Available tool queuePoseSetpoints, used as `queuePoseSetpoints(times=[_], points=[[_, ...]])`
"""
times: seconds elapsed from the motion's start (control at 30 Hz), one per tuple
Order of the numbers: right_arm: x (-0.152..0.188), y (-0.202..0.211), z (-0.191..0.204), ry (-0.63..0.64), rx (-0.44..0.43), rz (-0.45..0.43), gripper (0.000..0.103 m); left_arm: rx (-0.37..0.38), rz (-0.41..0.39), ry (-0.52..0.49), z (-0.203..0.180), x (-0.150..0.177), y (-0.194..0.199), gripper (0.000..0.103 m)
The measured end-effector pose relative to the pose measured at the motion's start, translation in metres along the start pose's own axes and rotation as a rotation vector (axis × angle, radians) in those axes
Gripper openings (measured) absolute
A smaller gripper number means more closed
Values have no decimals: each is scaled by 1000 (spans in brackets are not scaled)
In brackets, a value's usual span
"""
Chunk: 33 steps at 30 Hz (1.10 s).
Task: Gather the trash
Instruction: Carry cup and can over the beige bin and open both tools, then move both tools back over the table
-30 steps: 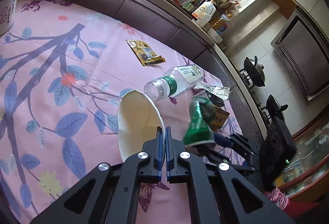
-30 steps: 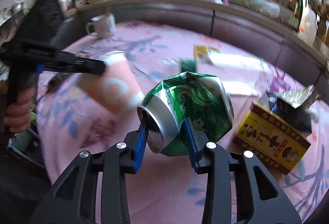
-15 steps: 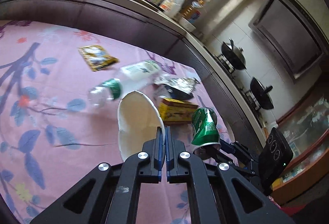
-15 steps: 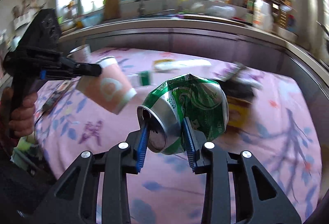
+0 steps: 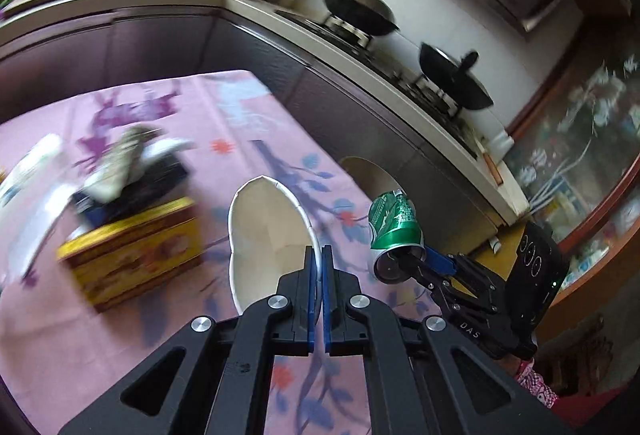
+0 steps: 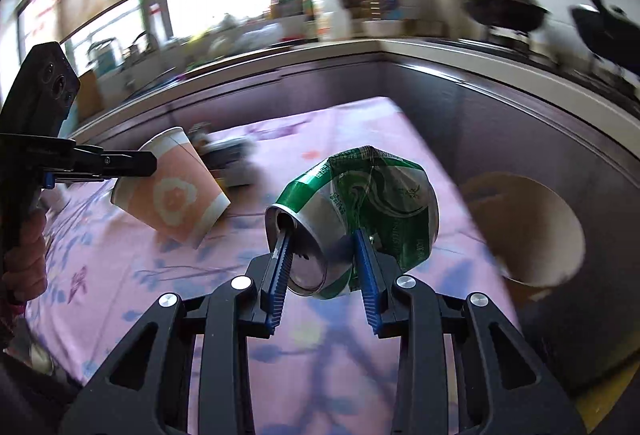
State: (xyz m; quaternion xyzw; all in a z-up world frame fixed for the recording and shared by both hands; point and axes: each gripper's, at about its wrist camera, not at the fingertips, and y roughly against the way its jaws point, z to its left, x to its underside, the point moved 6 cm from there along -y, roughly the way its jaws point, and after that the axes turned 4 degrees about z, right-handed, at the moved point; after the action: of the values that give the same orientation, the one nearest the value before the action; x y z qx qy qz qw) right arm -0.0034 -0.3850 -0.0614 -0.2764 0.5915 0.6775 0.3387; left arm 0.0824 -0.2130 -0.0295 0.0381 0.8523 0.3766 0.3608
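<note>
In my right gripper (image 6: 320, 267) I hold a crushed green drink can (image 6: 360, 207), its two blue fingers clamped across the can's silver end. The can's long axis points away from me, up and slightly to the right, its dented body leaning out over the table's right edge.

In my left gripper (image 5: 319, 267) I hold a pink paper cup (image 5: 268, 235) with a white flower print. The fingers are nearly together, pinching only the thin rim wall. The cup is tipped on its side with its open mouth towards that camera, and I can see white, bare paper inside it.

The relation that matters: a round, tan, open-topped container, probably the trash bin (image 6: 532, 231), stands off the table's right-hand edge, lower than the pink flowered tablecloth (image 6: 320, 367). It lies ahead and to the right of the can, just beyond it. My right gripper is the nearer one; the cup hangs well to the left. What I can see of the bin's inside looks bare, though it is blurred.

Left on the table are a yellow carton (image 5: 132, 255), a dark packet with crumpled silvery wrapping (image 5: 124, 171) on top, and something pale at the left edge, too smeared to name.
</note>
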Motion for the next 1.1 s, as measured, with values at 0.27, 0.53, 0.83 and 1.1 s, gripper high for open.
queuePoseSetpoints(times=[0.27,0.53,0.83,1.1], points=[[-1,-4,-104,-156,65,-20,31,28,59,-138,-76,-63,-86,3],[0,-29,-197,-391,-25,-2,31,16,121,-203,-123,-111,-183,3],[3,-45,-233,-494,-40,-6,40,-66,148,-139,-121,-128,-240,56],[5,-15,-202,-517,-103,-73,40,-241,-20,-252,-116,-112,-174,77]])
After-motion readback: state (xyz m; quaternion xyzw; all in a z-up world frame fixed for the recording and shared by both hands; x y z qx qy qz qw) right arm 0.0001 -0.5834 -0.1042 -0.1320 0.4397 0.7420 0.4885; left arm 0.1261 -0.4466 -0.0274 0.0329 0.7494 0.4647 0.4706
